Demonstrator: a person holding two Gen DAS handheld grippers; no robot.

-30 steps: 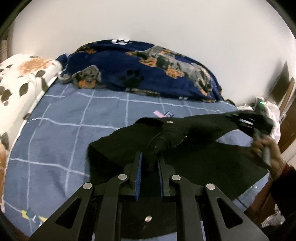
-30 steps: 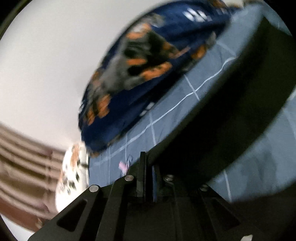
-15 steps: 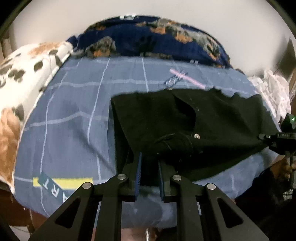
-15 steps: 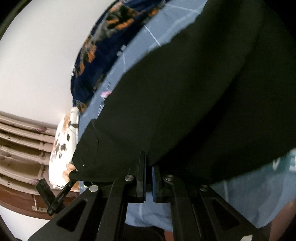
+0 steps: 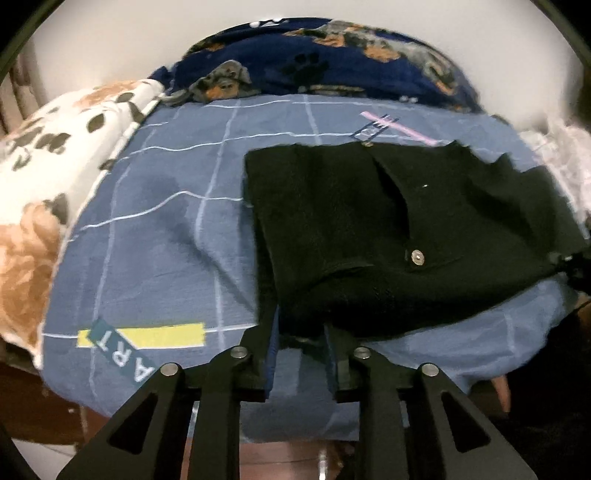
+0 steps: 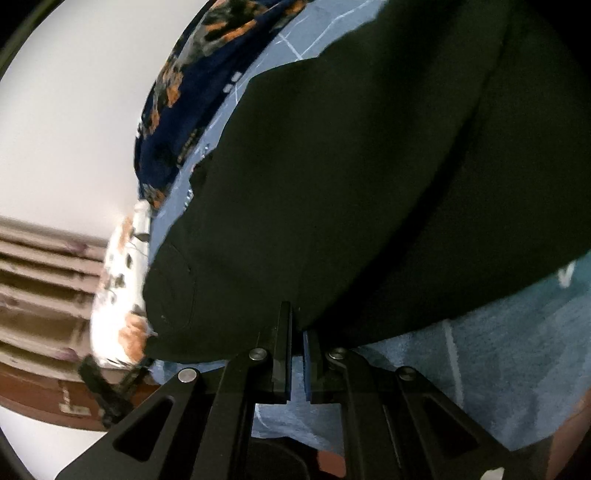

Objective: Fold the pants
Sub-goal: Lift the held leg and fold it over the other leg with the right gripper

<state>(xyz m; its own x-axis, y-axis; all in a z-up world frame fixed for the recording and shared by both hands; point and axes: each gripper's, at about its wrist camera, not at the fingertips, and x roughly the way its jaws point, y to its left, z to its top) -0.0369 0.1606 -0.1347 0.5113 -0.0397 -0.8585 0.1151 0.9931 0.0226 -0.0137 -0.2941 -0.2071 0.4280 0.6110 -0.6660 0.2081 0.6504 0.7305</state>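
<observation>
A: We've lowered the black pants (image 5: 369, 229) flat onto the blue checked bedsheet (image 5: 155, 236); our left gripper (image 5: 301, 332) is opening, waistband loose between its jaws.

B: Our right gripper (image 6: 297, 325) stays clenched on the pants' edge.

A plain white wall (image 5: 155, 33) backs the bed (image 5: 155, 236), whose blue checked sheet meets a navy dog-print blanket (image 5: 332, 70) and floral pillow (image 5: 55, 147).

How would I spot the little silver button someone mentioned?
Start at the blue checked bedsheet with thin white lines that covers the bed. On it lie the black pants, spread flat. The round silver metal button sits near their front edge, the largest bright spot on the dark cloth.
</observation>
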